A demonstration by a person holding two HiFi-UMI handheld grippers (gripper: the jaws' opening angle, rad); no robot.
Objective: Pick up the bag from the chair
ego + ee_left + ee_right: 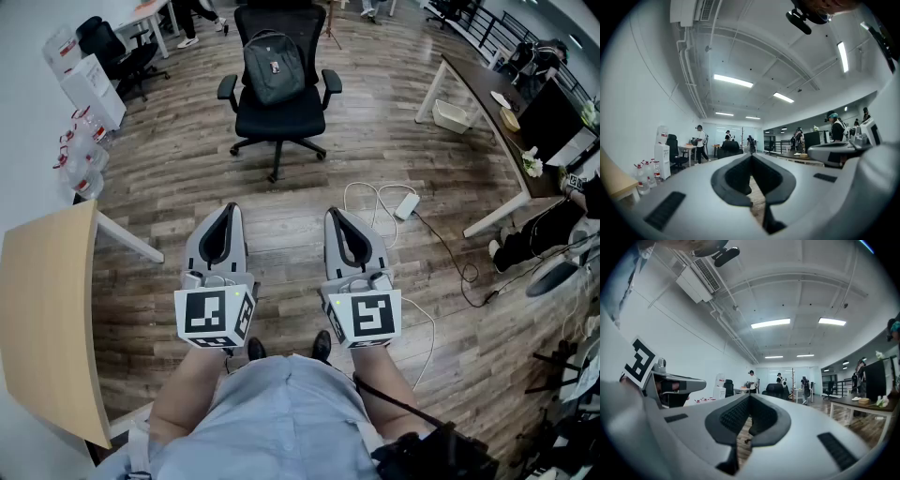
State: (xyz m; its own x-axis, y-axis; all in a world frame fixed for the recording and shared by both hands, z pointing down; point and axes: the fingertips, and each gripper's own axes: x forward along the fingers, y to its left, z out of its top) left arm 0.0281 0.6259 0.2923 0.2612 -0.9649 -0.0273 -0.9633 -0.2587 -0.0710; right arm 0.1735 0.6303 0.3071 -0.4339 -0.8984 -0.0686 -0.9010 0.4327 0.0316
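A grey backpack stands upright on the seat of a black office chair at the top middle of the head view. Both grippers are held close to my body, well short of the chair, pointing toward it. My left gripper has its jaws together with nothing between them. My right gripper is likewise shut and empty. In the left gripper view the chair shows small and far beyond the closed gripper tip. The right gripper view shows the chair far beyond its own tip.
A light wooden table stands at my left, a white-legged desk at the right. A white cable and adapter lie on the wood floor. Water bottles line the left wall. A seated person is at the right.
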